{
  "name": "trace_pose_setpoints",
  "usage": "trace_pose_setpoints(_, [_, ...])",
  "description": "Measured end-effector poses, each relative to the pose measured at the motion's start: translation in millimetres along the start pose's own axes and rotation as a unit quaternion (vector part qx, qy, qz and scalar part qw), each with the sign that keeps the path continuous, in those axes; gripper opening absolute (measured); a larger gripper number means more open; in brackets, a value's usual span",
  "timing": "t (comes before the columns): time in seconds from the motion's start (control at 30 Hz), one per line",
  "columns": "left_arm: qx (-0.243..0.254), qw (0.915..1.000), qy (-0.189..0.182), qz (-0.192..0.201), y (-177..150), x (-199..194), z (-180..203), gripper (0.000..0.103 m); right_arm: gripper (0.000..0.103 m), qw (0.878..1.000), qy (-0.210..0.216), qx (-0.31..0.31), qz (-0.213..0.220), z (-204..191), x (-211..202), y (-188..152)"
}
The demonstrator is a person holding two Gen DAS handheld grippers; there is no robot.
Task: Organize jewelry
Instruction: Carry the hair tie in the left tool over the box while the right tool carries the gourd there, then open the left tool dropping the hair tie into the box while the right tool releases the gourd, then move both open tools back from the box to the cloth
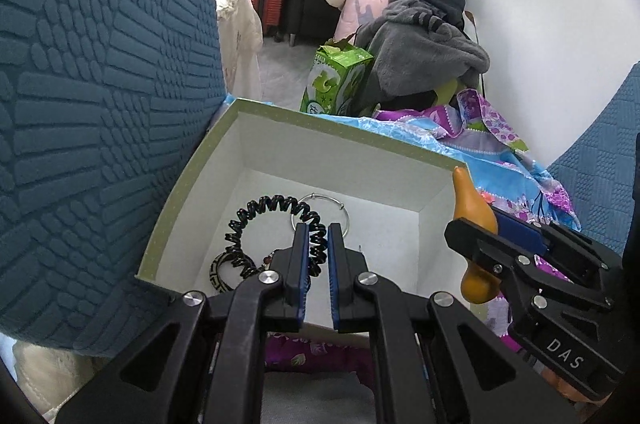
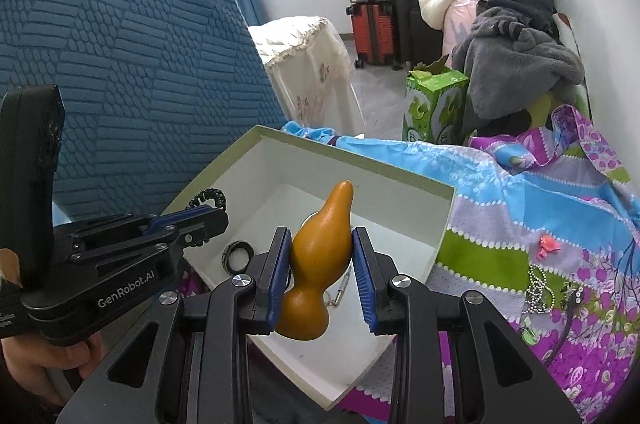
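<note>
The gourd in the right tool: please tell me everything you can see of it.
The gourd is smooth, glossy and orange-brown, like a dried, polished calabash. It has a round lower bulb, a narrow waist, a wider upper body and a tapering neck with a blunt tip. It stands nearly upright, neck leaning slightly right, held over the box. The right tool is shut on it, its blue pads pressing both sides near the waist. Nothing else visibly touches it.

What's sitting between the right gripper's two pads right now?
The orange gourd, pinched at its upper bulb by the right gripper above the open box; the right wrist view shows it clearly.
</note>
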State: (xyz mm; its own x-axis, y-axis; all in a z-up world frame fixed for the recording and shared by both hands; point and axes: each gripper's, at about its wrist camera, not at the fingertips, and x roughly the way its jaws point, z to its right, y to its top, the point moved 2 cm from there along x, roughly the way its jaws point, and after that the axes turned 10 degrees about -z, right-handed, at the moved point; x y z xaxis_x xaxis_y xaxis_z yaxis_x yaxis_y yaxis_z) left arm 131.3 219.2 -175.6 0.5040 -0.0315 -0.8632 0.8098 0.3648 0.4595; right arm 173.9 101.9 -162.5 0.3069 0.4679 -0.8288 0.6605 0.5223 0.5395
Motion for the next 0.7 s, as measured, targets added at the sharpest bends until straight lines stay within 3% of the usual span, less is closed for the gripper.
trace_pose_setpoints(0.07, [-0.003,1.0,0.008,0.003,2.7,-0.7,0.4,0.009,0.032,1.0,0.006,0.004,-0.002,2.0,-0.1,0.7])
trace_pose_setpoints(0.1, [-0.004,0.9999,0.011,0.002,3.9,-2.0,1.2,0.009,0.042,1.0,0.008,0.006,-0.001,2.9,-1.0,1.3])
trace_pose_setpoints(0.13, [-0.005,0.9999,0.011,0.002,4.8,-3.1,0.6,0.01,0.045,1.0,0.011,0.007,0.0,4.3,-2.6,1.9])
trace_pose_setpoints(0.2, [-0.006,0.9999,0.013,0.004,7.1,-7.3,3.0,0.02,0.045,1.0,0.019,0.008,0.012,6.4,-10.9,3.2])
trace_pose_setpoints(0.27, [-0.007,0.9997,0.015,0.015,9.3,-14.1,6.8,0.041,0.045,1.0,0.02,0.006,0.023,7.8,-21.2,4.9])
trace_pose_setpoints(0.4, [-0.001,0.9992,0.009,0.039,16.4,-34.5,19.8,0.042,0.045,0.998,0.023,0.009,0.057,17.3,-53.9,12.1])
trace_pose_setpoints(0.7, [0.031,0.9952,-0.016,0.092,32.7,-82.0,78.9,0.042,0.045,0.989,-0.015,0.024,0.143,63.1,-153.6,25.5])
